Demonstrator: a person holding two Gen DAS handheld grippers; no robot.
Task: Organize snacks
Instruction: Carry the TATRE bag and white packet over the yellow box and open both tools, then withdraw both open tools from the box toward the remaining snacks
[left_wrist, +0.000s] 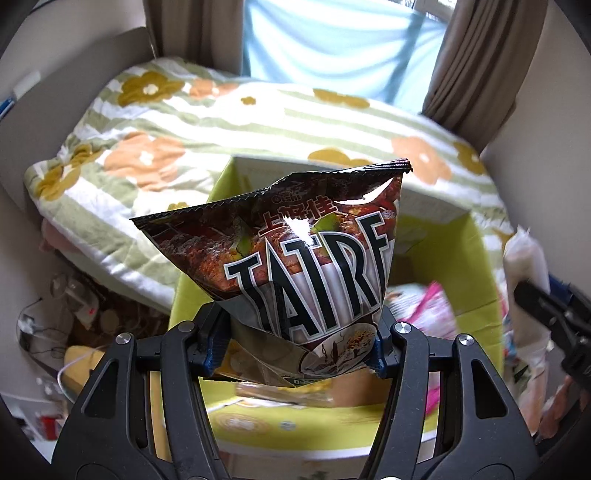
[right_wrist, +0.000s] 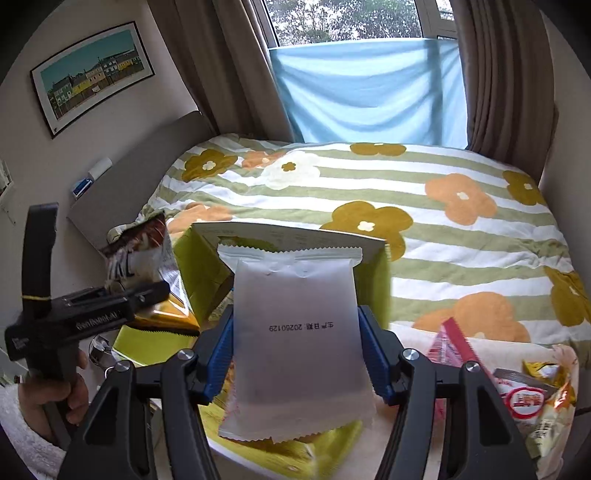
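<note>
Carrying both packets over the open lime-green cardboard box (left_wrist: 476, 254) on the flowered bedspread (right_wrist: 461, 229). Left gripper (left_wrist: 295, 343) is clamped on the glossy dark-brown foil crisp bag (left_wrist: 295, 254); right gripper (right_wrist: 295, 350) pinches the flat frosted-white sachet (right_wrist: 295, 332) by its sides. Judgement: centre each well inside the box walls, lower, then release, one hand at a time, avoiding collision.

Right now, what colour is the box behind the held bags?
Lime green box, clearest in the left wrist view.
</note>
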